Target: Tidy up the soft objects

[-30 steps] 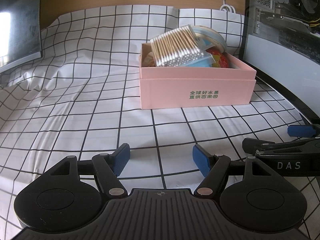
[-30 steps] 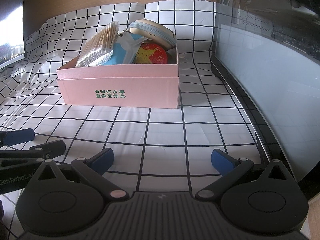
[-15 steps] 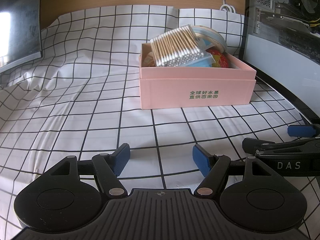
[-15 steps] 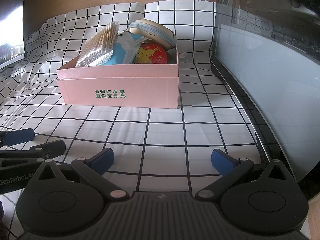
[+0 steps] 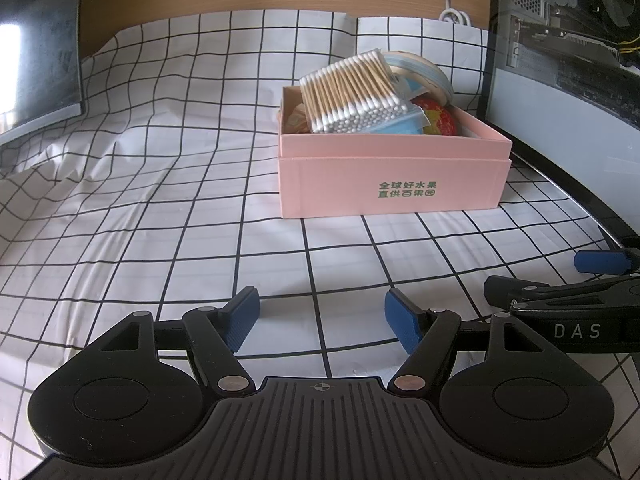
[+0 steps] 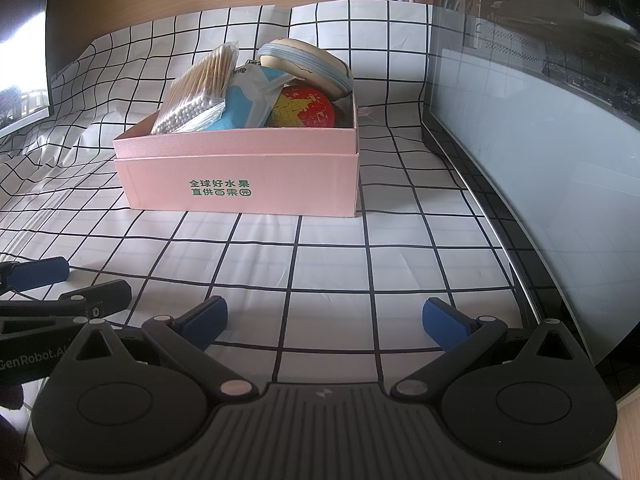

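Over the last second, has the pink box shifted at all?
No. The pink box sits on the same squares of the checked cloth in both views, same spot beside the monitor.

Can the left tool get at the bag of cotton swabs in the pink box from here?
Probably yes: the left tool is open, the cotton swabs sit atop the pink box, and only bare cloth lies between.

Your work surface wears a wrinkled white cloth (image 5: 168,208) gridded in black, a pink box (image 5: 394,190) with green lettering sitting directly on it toward your right, a glass-sided computer case (image 6: 540,152) edging the cloth's right side.
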Available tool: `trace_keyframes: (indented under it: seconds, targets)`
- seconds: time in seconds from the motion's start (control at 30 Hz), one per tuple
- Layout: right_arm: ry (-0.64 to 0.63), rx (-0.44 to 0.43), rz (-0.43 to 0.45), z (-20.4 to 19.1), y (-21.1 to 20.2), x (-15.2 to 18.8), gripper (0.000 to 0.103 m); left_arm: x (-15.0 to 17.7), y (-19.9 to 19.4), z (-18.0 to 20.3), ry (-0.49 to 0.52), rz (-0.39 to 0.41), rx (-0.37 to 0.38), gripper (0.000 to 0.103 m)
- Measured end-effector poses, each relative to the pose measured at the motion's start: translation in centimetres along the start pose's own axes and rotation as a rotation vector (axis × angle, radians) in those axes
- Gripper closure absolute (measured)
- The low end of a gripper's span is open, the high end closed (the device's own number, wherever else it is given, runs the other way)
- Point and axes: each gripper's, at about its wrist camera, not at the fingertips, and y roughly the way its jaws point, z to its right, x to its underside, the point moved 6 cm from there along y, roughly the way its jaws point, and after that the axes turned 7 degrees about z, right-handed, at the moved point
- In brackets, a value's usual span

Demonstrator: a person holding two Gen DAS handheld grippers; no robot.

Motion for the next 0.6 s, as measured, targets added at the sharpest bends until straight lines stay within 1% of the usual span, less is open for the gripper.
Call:
trace_keyframes:
  seconds: [0.6]
  targets:
    - [0.000,0.000,0.000,0.03,-0.02,-0.01,0.000,0.03,0.01,0.01,-0.006,0.001,0.000,0.028]
